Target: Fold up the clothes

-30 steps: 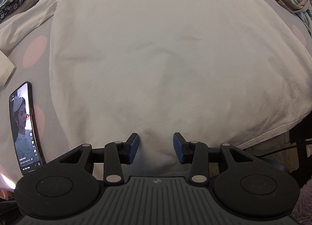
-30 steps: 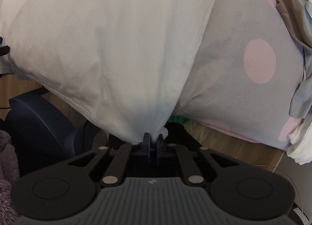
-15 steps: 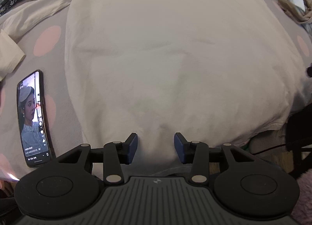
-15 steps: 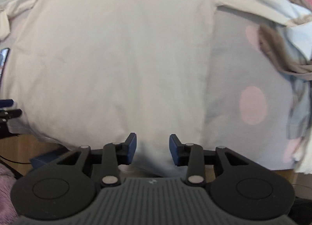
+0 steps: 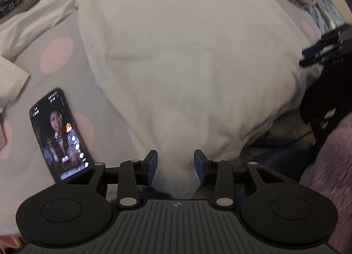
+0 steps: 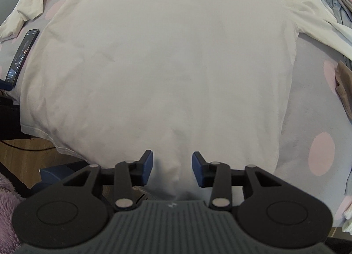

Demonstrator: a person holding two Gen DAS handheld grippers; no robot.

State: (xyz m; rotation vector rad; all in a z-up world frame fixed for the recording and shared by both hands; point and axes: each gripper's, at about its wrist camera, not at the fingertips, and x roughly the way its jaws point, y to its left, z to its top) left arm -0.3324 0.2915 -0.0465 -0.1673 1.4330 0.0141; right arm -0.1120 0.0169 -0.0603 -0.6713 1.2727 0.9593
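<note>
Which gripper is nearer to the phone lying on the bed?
Left. The left gripper hovers over the shirt's hem with the phone right beside it. The right gripper sits further along the hem, with the shirt's width between it and the phone.

Ahead of your left gripper point(image 5: 175, 167), the cream shirt point(image 5: 187, 62) is smeared with motion blur, and its collar end is cut off by the top edge. Your right gripper point(image 5: 319, 52) shows only as a blurred sliver. The phone point(image 6: 22, 55) is too small to read.
</note>
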